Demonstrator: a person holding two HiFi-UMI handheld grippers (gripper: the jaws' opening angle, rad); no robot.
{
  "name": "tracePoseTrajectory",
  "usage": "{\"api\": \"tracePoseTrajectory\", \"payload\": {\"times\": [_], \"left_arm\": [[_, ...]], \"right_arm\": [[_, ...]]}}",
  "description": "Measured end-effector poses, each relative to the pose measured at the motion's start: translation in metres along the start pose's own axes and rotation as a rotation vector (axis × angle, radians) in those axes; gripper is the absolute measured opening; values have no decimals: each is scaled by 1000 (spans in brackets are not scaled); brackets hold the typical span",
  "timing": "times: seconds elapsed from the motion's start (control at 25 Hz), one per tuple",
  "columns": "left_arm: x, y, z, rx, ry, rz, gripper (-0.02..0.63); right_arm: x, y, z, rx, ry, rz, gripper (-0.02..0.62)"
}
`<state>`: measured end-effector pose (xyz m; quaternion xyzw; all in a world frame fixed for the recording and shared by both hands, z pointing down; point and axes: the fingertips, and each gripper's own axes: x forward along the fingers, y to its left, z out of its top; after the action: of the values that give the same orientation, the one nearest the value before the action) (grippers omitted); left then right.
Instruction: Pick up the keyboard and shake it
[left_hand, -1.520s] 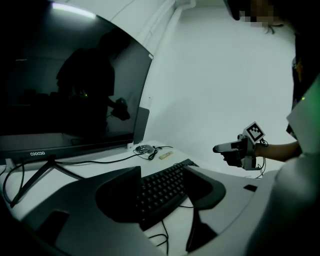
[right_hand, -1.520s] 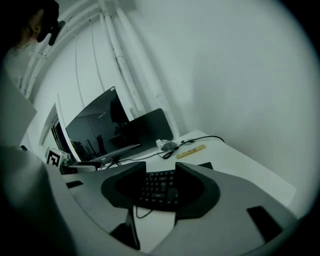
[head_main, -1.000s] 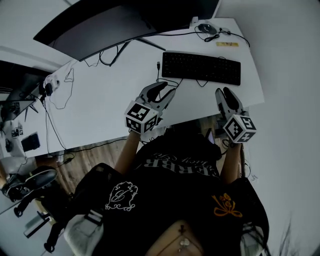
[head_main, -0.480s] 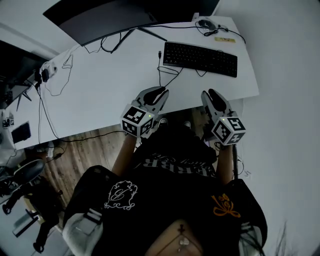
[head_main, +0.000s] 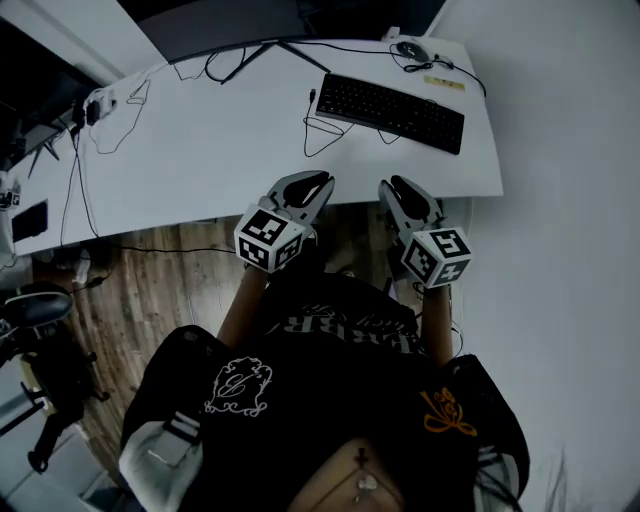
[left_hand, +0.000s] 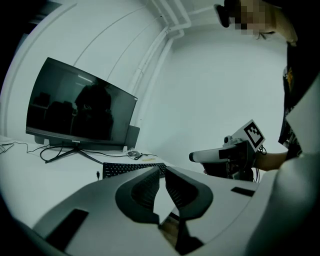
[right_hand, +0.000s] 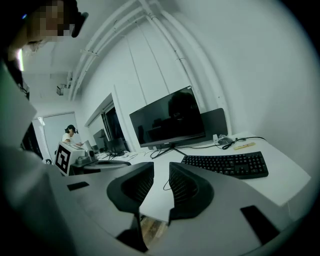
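Off the desk (head_main: 200, 170) edge, left gripper (head_main: 316, 182) and right gripper (head_main: 393, 187) are drawn back, closing empty; keyboard (head_main: 390, 105) left ungrasped.

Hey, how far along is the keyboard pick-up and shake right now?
Done: nothing visible yet; the keyboard lies flat on the desk. In hand: the left gripper and right gripper hover at the desk's near edge, short of the keyboard, jaws closing on nothing. Left: reach it, grasp it, lift it, shake it.
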<state>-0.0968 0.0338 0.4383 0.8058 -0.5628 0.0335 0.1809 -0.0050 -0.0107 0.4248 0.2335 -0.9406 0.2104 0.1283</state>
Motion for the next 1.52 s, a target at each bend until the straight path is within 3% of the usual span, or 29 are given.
{"api": "tracePoseTrajectory", "payload": {"times": [0.24,0.64,1.0,1.52], "left_arm": [[-8,-57,-14,-6,-15,29,49],[-29,-123,-27,21,-23,38,44],[-40,-146,-27,33,-40,35,44],[-39,-169,-30,49,-20,13,29]], "right_arm": [[-45,3,-24,-30,8,33,75],[-97,13,-33,-60,-61,65,15],[-116,32,-46,-129,-29,103,15],[-134,34,-50,-126,-32,114,14]]}}
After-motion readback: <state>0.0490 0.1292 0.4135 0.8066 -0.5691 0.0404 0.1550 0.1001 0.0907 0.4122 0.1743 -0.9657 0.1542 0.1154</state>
